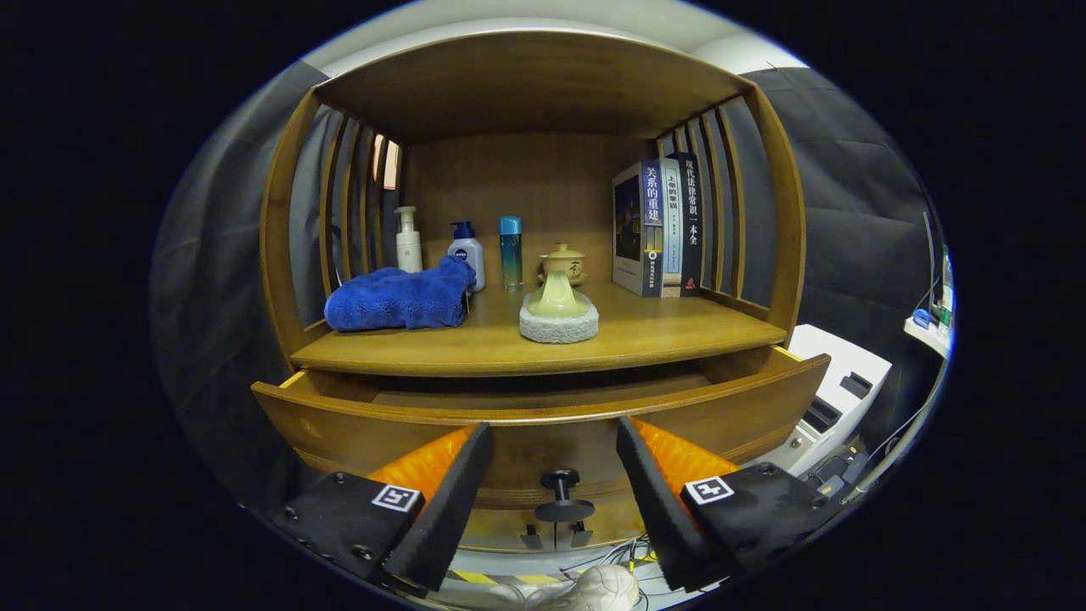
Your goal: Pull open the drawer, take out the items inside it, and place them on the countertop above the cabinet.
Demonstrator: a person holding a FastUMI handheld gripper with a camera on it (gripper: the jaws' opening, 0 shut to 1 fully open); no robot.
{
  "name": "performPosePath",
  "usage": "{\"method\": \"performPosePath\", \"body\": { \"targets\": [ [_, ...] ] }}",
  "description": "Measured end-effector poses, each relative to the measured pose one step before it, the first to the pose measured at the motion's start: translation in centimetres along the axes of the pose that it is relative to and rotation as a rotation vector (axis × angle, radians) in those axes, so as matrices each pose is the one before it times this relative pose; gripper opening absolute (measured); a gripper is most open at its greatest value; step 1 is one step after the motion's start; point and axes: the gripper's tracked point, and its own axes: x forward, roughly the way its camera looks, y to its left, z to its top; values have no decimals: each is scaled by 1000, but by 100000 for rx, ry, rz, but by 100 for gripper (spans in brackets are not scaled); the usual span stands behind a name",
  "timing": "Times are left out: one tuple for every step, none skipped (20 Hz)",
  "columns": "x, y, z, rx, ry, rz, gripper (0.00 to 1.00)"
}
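Wooden cabinet (534, 81) with slatted sides stands ahead of the gripper, against the dark booth cloth. Its countertop (662, 335) runs the full width under the arched top. Below it, the drawer (356, 424) is pulled partly out; its curved front panel faces the gripper, and the interior seen over the panel is in shadow, so contents cannot be made out. Books (657, 229) stand upright at the right end of the countertop, against the slats. Blue towel (399, 299) lies bunched at the left end. Behind it, a white pump bottle (408, 240) near the left slats, then a white bottle with blue cap (467, 252) touching or just behind the towel's right edge, then a slim blue-capped bottle (510, 251). Pale green teapot-like vessel (556, 295) sits on a round grey pad (558, 327) at centre front; a lidded cup (562, 259) stands behind it. Gripper (556, 475): fingers spread wide, holding nothing. The black drawer knob (560, 492) sits between the fingers, touched by neither. White equipment (836, 395) stands right of the cabinet.
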Motion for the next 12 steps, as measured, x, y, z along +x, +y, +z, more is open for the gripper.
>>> {"method": "performPosePath", "body": {
  "targets": [
    [860,304,-111,446,31,88,98],
    [421,-11,164,265,-87,117,98],
    [526,-27,93,218,-49,153,98],
    [422,36,113,237,-101,63,98],
    [476,25,90,175,-68,38,98],
    [329,26,115,161,-119,8,98],
    [367,-35,19,187,45,20,98],
    [395,49,133,351,-140,86,98],
    [326,-6,40,350,-147,195,98],
    [163,69,28,362,-242,345,98],
    [219,20,69,389,-279,390,98],
    [428,-83,85,127,-377,388,98]
  ]
}}
